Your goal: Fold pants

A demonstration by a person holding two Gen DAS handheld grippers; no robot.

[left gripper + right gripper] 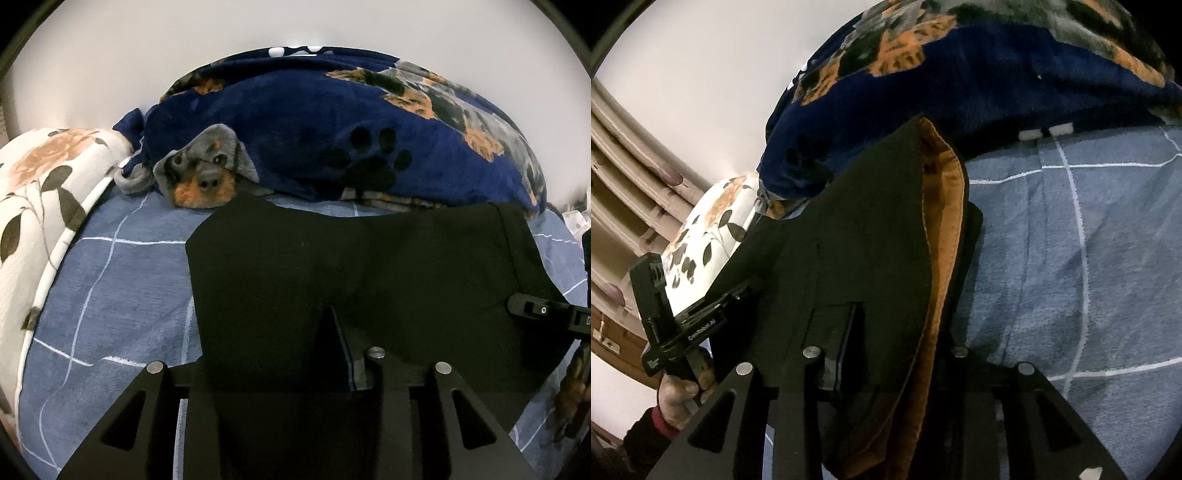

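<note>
My left tongs (291, 332) sit low over the near edge of the black pants (351, 254). The cloth runs in between the 2 fingers, but black lies on black there, so I cannot tell whether the pads press it or stand free. My right tongs (882, 332) show the same trouble: the pants (857, 236) drape over and between the fingers, 1 dark pad visible through a gap in the cloth, and I cannot tell a clamp from a loose gap.

The pants lie straight ahead of both tongs on the blue checked bedsheet (122, 280), reaching away toward the navy dog-print blanket (295, 122) heaped at the far side. From the left wrist view their long axis runs across, left to right, with my right tongs (535, 310) at the right-hand end, so each hand is nearest its own end.

The pants look folded into a flat, wide block. From the right wrist view an orange-brown lining (942, 206) shows along the layered edge. A floral pillow (40, 192) sits off to the left.
</note>
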